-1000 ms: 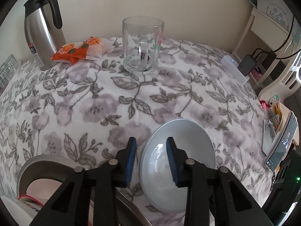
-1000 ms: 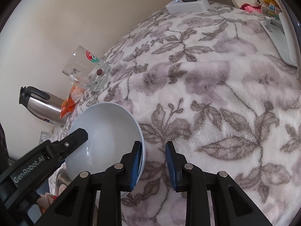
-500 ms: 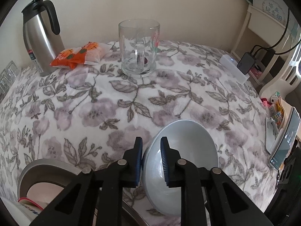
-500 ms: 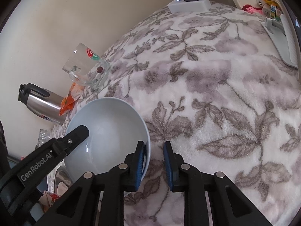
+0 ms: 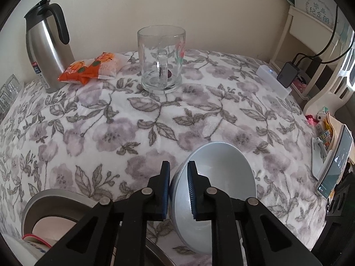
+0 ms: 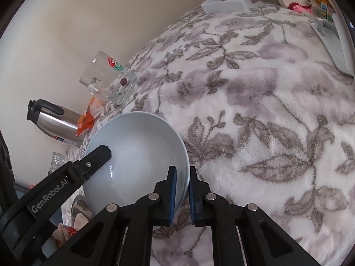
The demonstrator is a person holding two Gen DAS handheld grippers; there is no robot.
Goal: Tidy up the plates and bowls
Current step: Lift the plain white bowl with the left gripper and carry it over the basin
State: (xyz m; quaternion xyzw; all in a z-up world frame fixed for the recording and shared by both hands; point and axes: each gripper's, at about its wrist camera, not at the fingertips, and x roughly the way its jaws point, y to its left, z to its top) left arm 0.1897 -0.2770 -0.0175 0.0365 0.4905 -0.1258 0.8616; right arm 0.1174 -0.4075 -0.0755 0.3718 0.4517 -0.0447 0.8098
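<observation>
Pale blue-grey, the bowl (image 5: 224,177) is gripped by both grippers at once, tilted on edge above the floral cloth (image 5: 133,122). The left gripper (image 5: 178,190) is closed on the rim at about 9 o'clock of the bowl in the left view, one pad inside the wall and one outside. The right gripper (image 6: 182,192) is pinched on the rim at about 4 o'clock of the bowl in the right view, again with the wall between its pads. Whether the bowl's lower edge touches the cloth cannot be told.

As to progress, the task is judged to be at an early or middle stage: one bowl is in hand and has not yet been set anywhere. A metal dish (image 5: 51,201) is seen at 8 o'clock in the left view, just beside the left gripper, partly cut off; whether it is the intended stack cannot be told. No other plates or bowls are shown, so how many remain is unknown.

Well apart from the bowl, at 12 o'clock on the cloth, a glass mug (image 5: 161,59) stands, with a snack packet (image 5: 91,68) and a steel flask (image 5: 47,44) toward 10 o'clock. A placing of the bowl is judged to be left.
</observation>
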